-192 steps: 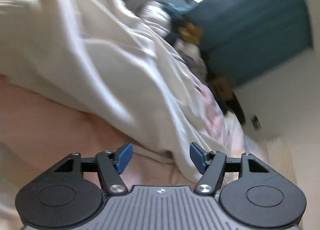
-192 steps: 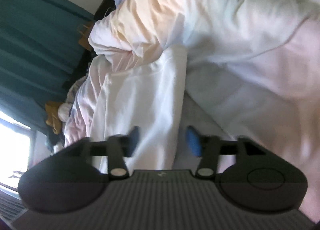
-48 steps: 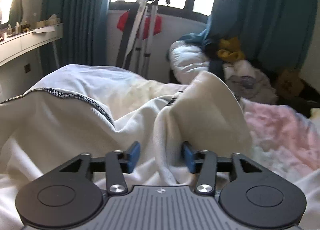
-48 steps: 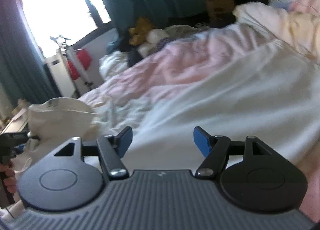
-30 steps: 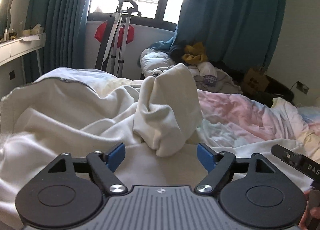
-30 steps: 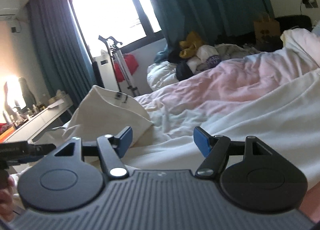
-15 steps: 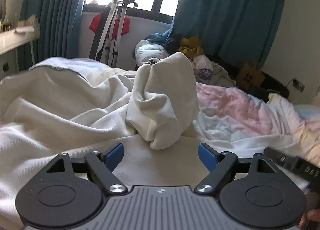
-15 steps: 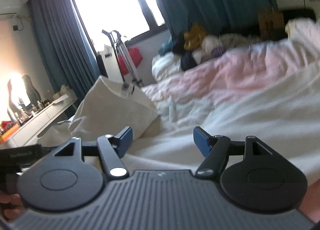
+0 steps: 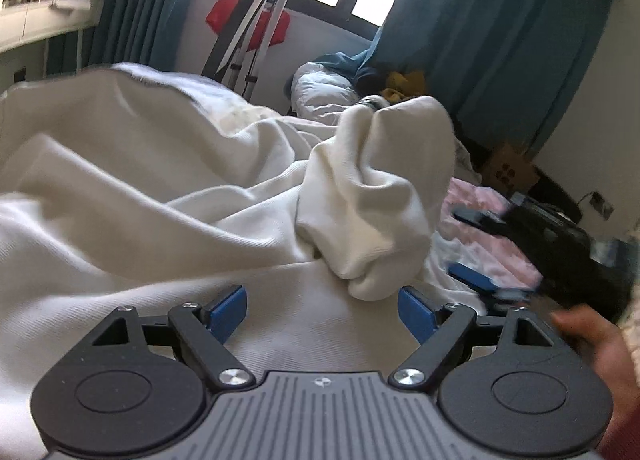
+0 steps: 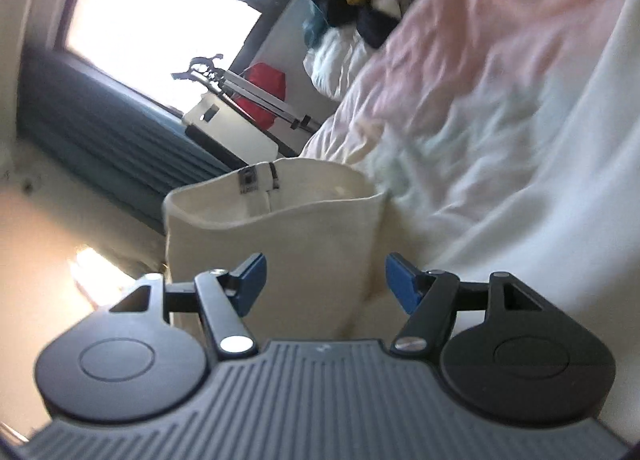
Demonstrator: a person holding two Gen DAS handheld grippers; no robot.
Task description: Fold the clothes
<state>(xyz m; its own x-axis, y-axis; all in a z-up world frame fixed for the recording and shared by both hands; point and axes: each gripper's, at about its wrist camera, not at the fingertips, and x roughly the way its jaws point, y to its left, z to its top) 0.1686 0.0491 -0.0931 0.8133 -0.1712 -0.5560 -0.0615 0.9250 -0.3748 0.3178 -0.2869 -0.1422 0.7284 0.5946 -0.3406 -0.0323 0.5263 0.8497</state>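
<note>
A cream white garment (image 9: 160, 196) lies spread and rumpled over the bed. One part of it stands up in a bunched lump (image 9: 380, 196) just ahead of my left gripper (image 9: 320, 306), which is open and empty. My right gripper (image 10: 324, 278) is open and empty too, tilted, with the lump's upright open end (image 10: 280, 232) and its small label straight in front of the fingers. The right gripper also shows in the left wrist view (image 9: 560, 236), blurred, close to the right of the lump.
A pink and white duvet (image 10: 480, 72) covers the bed on the right. A pile of clothes (image 9: 400, 80) sits by the teal curtains (image 9: 492, 32). A folding rack with a red cloth (image 9: 256, 24) stands under the window. A white shelf (image 9: 40, 20) is at the left.
The right gripper has swung in towards the bunched lump and tilted over. The left gripper stays open, slightly nearer the lump. The lump has not moved.
</note>
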